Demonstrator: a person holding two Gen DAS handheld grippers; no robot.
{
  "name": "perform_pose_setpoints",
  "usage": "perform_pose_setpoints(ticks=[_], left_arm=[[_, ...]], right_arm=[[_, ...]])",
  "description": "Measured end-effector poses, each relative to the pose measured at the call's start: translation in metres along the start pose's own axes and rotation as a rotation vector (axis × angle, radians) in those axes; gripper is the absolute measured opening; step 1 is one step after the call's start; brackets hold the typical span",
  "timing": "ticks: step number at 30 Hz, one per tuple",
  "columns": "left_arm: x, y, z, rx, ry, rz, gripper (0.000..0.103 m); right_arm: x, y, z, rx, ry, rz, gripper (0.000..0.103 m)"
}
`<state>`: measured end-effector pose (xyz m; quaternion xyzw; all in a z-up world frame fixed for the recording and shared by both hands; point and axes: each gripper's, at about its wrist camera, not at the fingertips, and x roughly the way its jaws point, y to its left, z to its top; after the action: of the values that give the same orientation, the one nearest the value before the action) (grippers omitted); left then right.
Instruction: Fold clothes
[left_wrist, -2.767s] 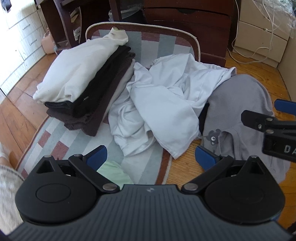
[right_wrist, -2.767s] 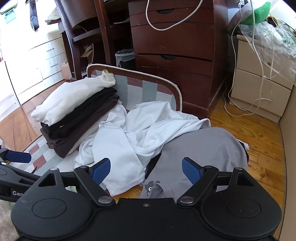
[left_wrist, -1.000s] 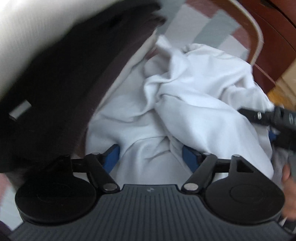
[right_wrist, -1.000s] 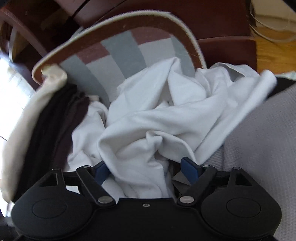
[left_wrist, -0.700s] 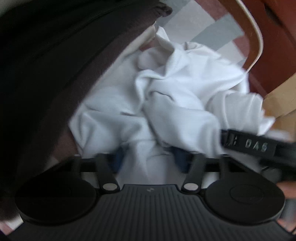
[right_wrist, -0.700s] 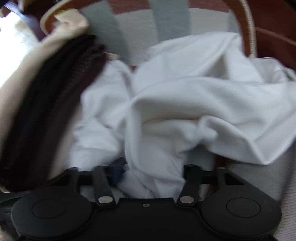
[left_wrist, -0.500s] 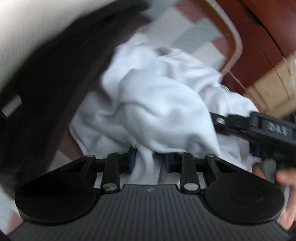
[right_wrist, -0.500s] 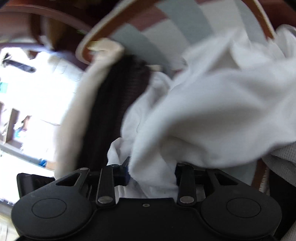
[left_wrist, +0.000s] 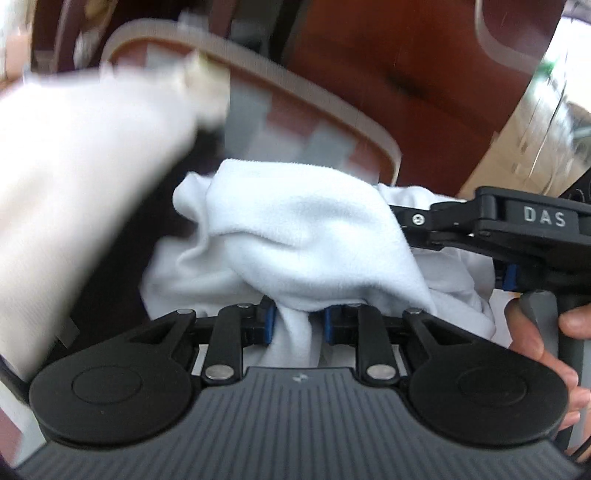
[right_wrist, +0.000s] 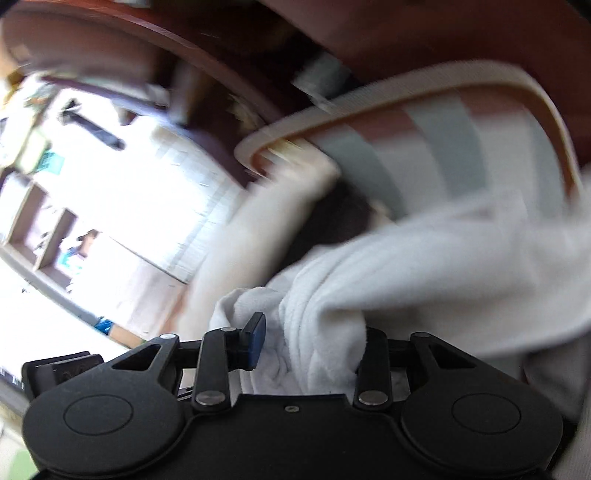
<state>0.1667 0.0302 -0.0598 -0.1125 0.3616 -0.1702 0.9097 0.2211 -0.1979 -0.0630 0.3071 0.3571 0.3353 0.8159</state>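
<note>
My left gripper (left_wrist: 298, 325) is shut on a bunched fold of the white garment (left_wrist: 303, 236), which drapes up over its blue pads. My right gripper (right_wrist: 310, 343) is shut on another bunch of the same white garment (right_wrist: 406, 280); its right pad is hidden under cloth. The right gripper also shows in the left wrist view (left_wrist: 517, 236), at the right, held by a hand. Both views are tilted and blurred.
A stack of folded clothes, cream on top (left_wrist: 74, 177) and dark below, lies at the left on a striped rug (left_wrist: 295, 122) with a curled-up edge. Dark wooden furniture (left_wrist: 388, 55) stands close behind. A bright window area (right_wrist: 110, 206) fills the right wrist view's left.
Both grippers went down into the white heap, closed on the white garment and are lifting it. The views have tilted up toward the furniture.
</note>
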Motion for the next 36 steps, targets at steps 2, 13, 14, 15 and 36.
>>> perform_pose_setpoints(ticks=[2, 13, 14, 15, 36], left_arm=[[-0.027, 0.002, 0.021, -0.005, -0.075, -0.001, 0.021], [-0.256, 0.051, 0.089, -0.094, -0.481, 0.246, 0.021], [-0.281, 0.056, 0.088, -0.105, -0.515, 0.288, 0.021], [-0.307, 0.06, 0.087, -0.116, -0.55, 0.33, 0.021], [-0.573, 0.283, -0.115, -0.733, -0.562, 0.758, 0.042]], right_arm=[[-0.006, 0.038, 0.019, -0.094, -0.027, 0.038, 0.041], [0.017, 0.337, 0.063, -0.625, 0.028, 0.304, 0.041], [0.018, 0.367, 0.057, -0.658, 0.038, 0.345, 0.041], [0.02, 0.397, 0.051, -0.69, 0.049, 0.386, 0.041], [0.261, 0.581, -0.15, -0.744, 0.753, 0.242, 0.045]])
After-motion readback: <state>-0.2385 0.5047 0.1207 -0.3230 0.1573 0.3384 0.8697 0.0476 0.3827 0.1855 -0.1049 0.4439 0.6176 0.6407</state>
